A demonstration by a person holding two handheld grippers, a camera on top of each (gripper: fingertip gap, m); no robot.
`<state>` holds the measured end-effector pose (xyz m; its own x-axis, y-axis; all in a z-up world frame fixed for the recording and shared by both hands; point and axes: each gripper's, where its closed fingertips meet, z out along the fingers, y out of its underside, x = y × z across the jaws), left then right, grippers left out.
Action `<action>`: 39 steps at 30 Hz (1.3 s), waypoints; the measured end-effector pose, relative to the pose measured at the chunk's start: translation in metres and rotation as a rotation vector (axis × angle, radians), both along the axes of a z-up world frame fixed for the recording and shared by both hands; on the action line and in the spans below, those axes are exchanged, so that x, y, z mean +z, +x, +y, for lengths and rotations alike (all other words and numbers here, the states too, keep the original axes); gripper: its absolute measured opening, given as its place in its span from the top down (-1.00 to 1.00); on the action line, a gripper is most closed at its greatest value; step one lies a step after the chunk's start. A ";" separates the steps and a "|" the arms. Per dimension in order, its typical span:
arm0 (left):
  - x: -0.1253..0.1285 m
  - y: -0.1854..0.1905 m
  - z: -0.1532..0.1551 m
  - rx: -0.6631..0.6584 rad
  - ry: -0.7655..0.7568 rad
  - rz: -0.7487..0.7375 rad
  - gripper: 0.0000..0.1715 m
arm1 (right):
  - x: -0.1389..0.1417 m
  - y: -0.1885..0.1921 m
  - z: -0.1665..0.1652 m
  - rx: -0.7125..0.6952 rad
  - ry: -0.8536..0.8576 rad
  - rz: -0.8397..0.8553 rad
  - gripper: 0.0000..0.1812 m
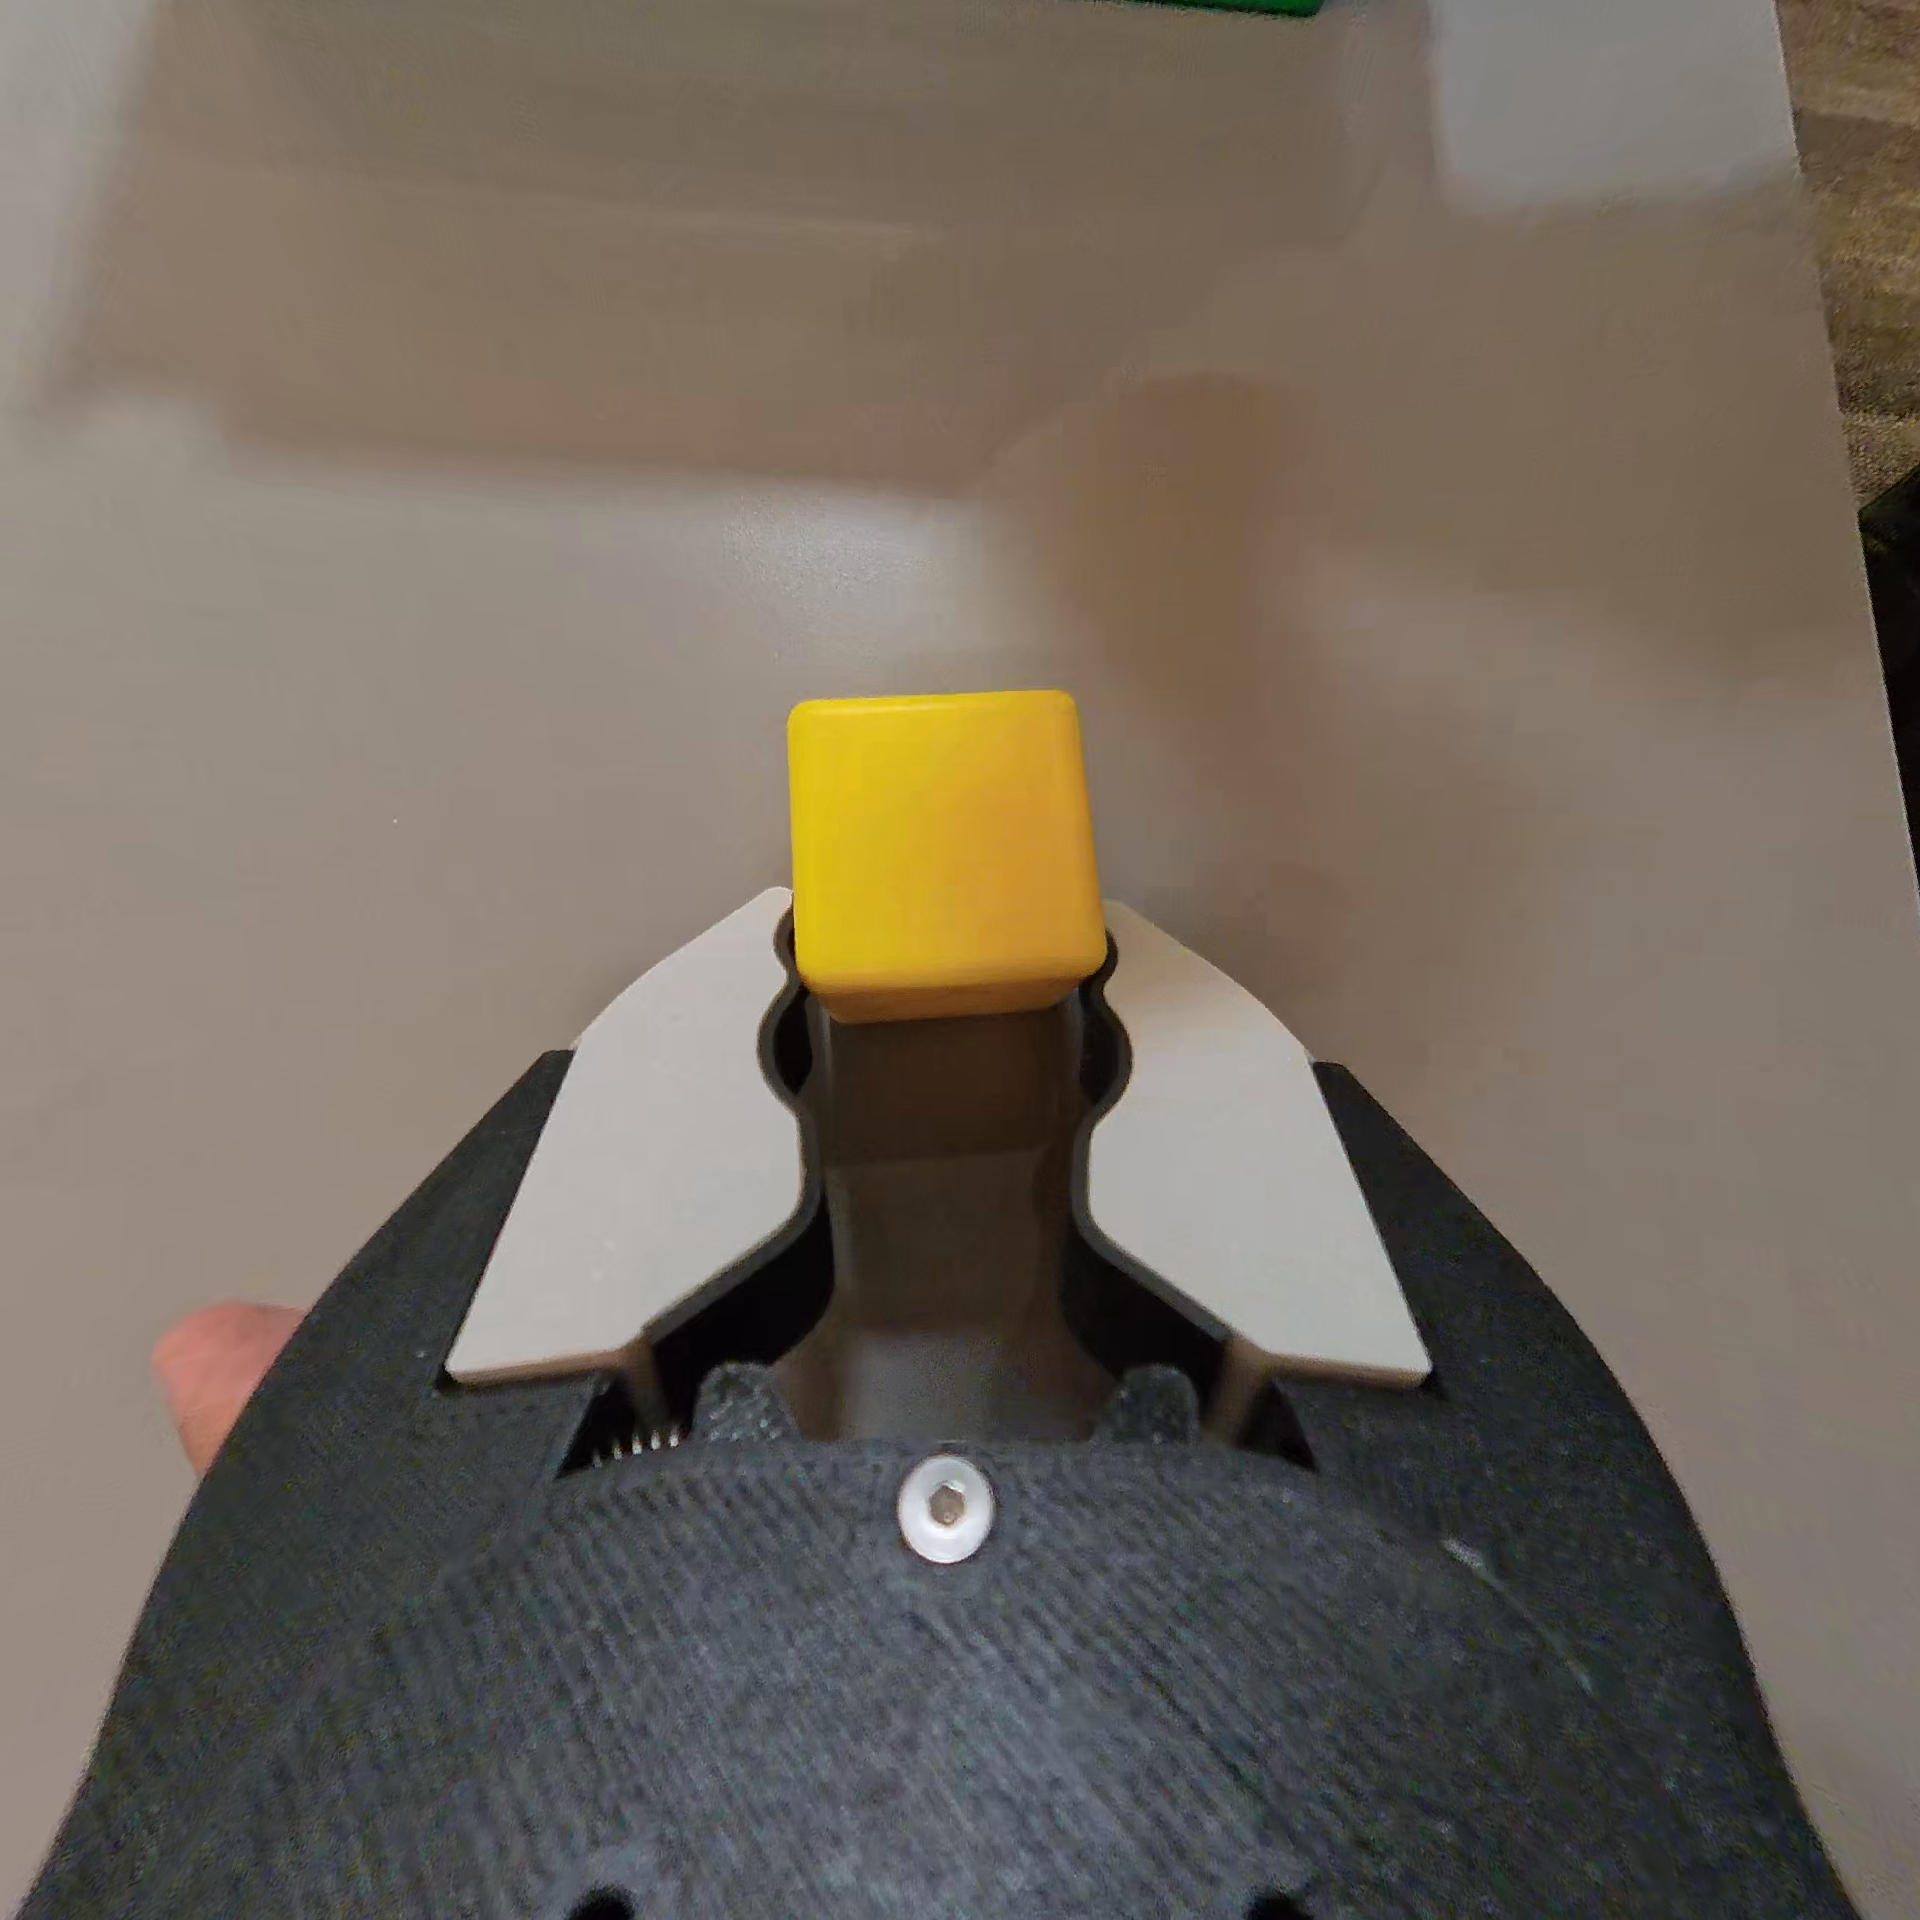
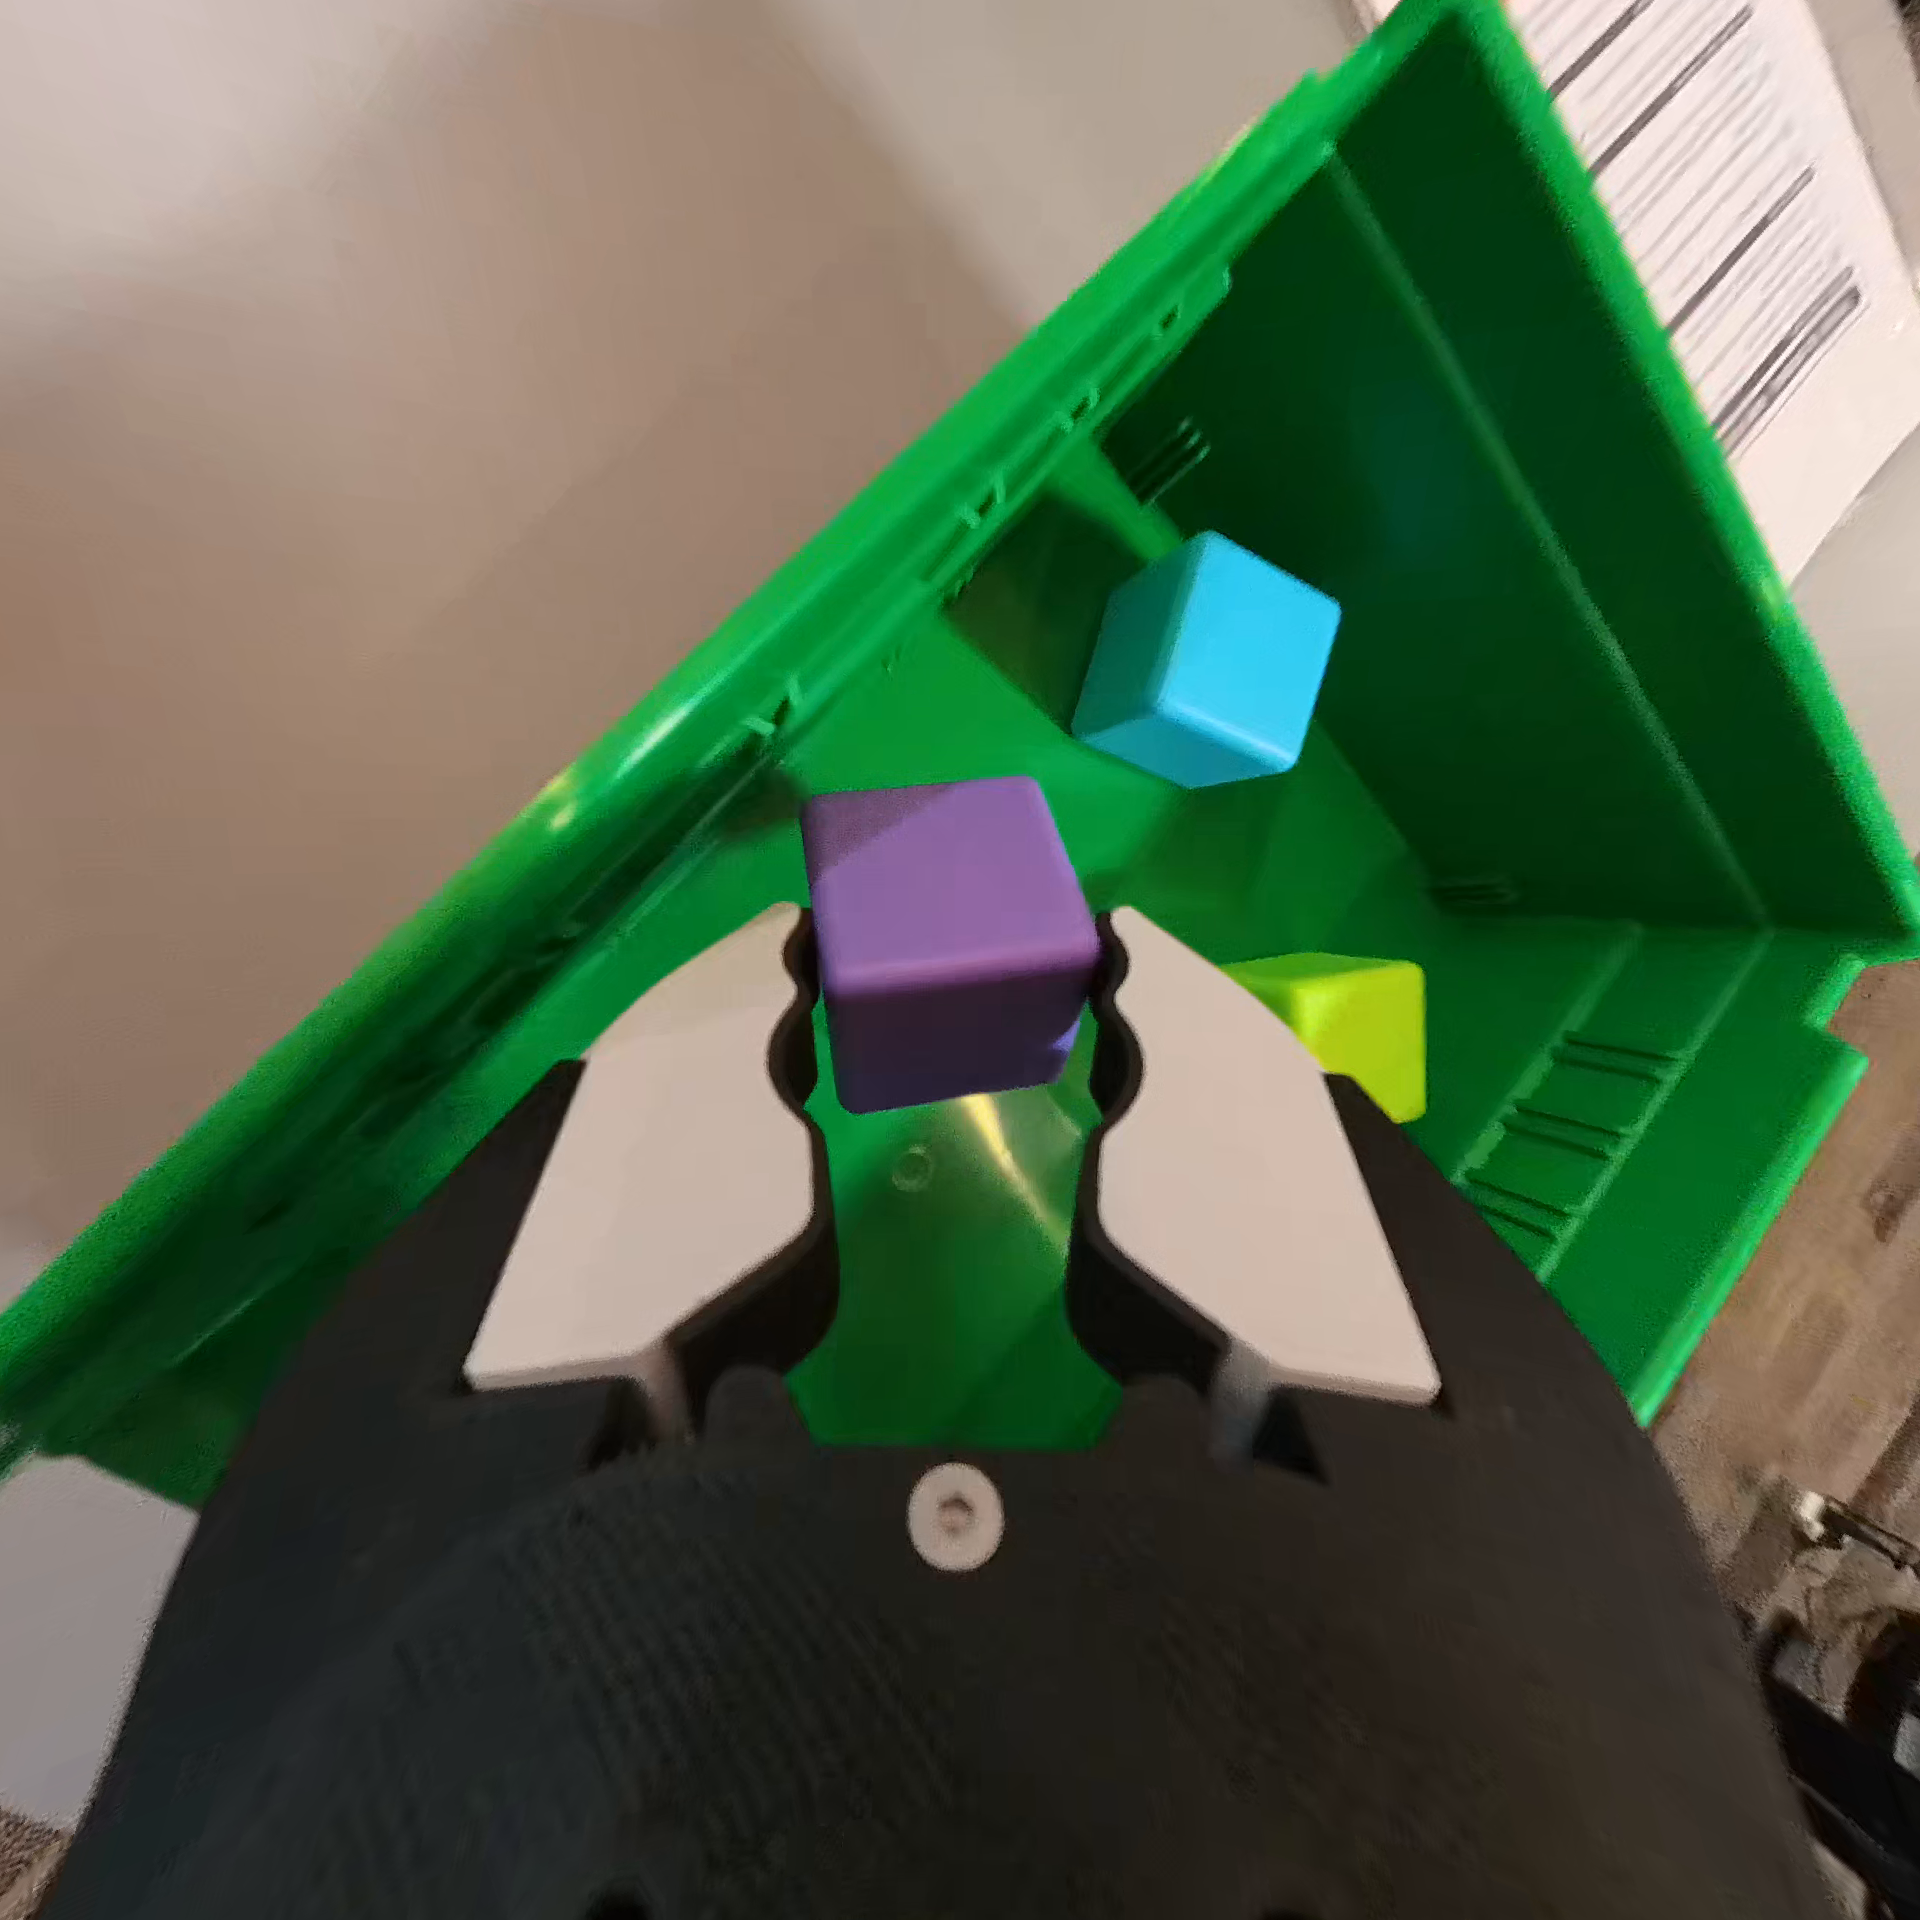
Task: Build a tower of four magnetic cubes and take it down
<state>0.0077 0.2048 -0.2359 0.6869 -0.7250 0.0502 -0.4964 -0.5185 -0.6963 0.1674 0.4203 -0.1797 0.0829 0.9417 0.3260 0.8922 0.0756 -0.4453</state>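
Observation:
My left gripper (image 1: 943, 956) is shut on a yellow cube (image 1: 940, 847) and holds it above a pale grey table (image 1: 416, 675). My right gripper (image 2: 951, 977) is shut on a purple cube (image 2: 945, 935) and holds it over the inside of a green plastic bin (image 2: 1558, 540). A light blue cube (image 2: 1210, 660) lies on the bin floor beyond the purple cube. A lime green cube (image 2: 1351, 1023) lies in the bin to the right, partly hidden by my right finger.
The table's right edge (image 1: 1860, 499) runs down the left wrist view, with carpet beyond it. A strip of the green bin (image 1: 1226, 8) shows at the top. A fingertip of a hand (image 1: 213, 1371) shows at the lower left. A white slatted panel (image 2: 1745, 208) lies beyond the bin. One gripper's finger ends stand about 30 centimetres off the other's.

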 end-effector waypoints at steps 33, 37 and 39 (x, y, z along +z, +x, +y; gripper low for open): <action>-0.002 -0.001 0.001 0.016 -0.005 0.017 0.35 | 0.012 0.041 0.036 -0.224 0.133 -0.063 0.57; -0.002 -0.001 0.001 0.016 -0.006 0.017 0.35 | 0.006 0.071 0.042 -0.366 0.056 -0.126 0.84; -0.002 -0.001 0.001 0.016 -0.007 0.016 0.35 | -0.006 0.078 0.030 -0.377 -0.055 -0.165 0.99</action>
<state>0.0062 0.2059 -0.2380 0.6995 -0.7133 0.0436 -0.4990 -0.5311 -0.6848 0.2451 0.4502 -0.1861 0.3760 0.8720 0.3135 0.9126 -0.2900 -0.2881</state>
